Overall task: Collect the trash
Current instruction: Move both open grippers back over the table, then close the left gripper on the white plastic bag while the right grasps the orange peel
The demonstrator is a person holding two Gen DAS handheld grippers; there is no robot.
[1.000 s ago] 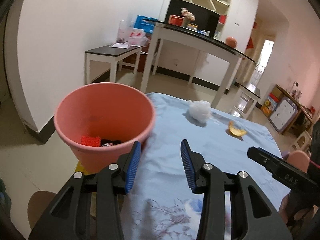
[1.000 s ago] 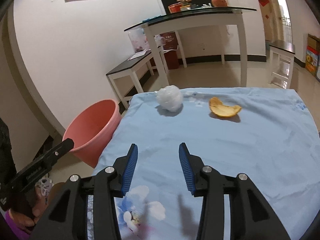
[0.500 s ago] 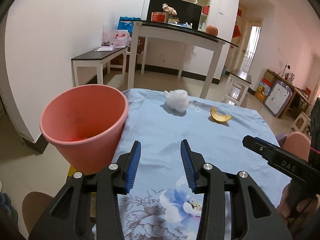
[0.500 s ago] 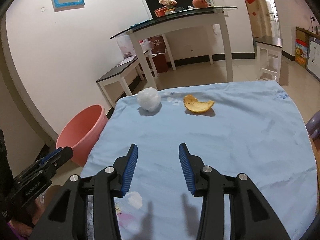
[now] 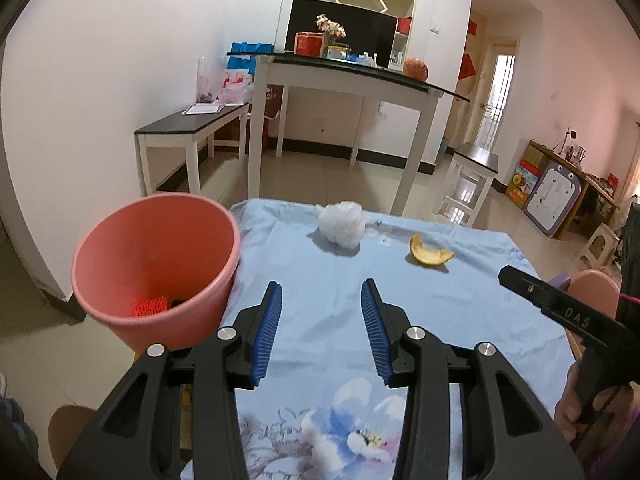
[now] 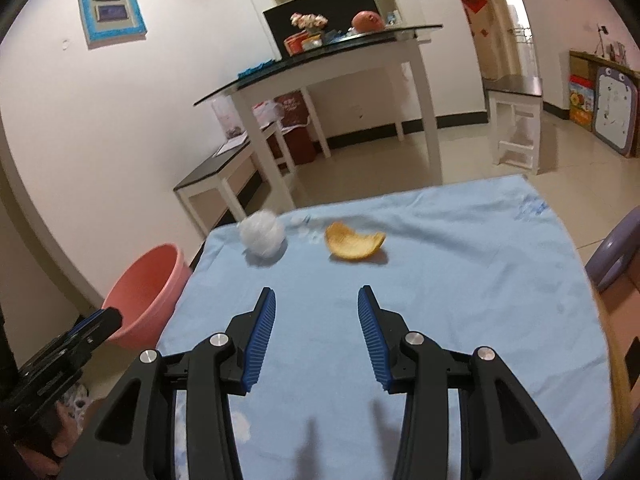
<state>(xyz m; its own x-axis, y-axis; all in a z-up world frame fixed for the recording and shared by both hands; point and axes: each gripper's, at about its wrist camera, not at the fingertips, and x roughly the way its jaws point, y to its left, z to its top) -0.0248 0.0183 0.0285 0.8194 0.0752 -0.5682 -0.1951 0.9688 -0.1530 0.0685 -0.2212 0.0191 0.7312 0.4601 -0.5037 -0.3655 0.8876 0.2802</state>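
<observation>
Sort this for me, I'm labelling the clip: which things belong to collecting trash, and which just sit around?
Job: crumpled white wad, orange peel, pink bin, both open hand-held grippers, left and right.

Bystanders: blue tablecloth, white side table, low bench.

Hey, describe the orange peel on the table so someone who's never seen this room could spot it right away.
Find the table with the light blue cloth and the pink bin at its left edge. On the cloth's far half lie two bits of trash: the orange peel sits right of the crumpled white ball, apart from it. The peel is the curled, yellow-orange shell; the ball is white and puffy.
</observation>
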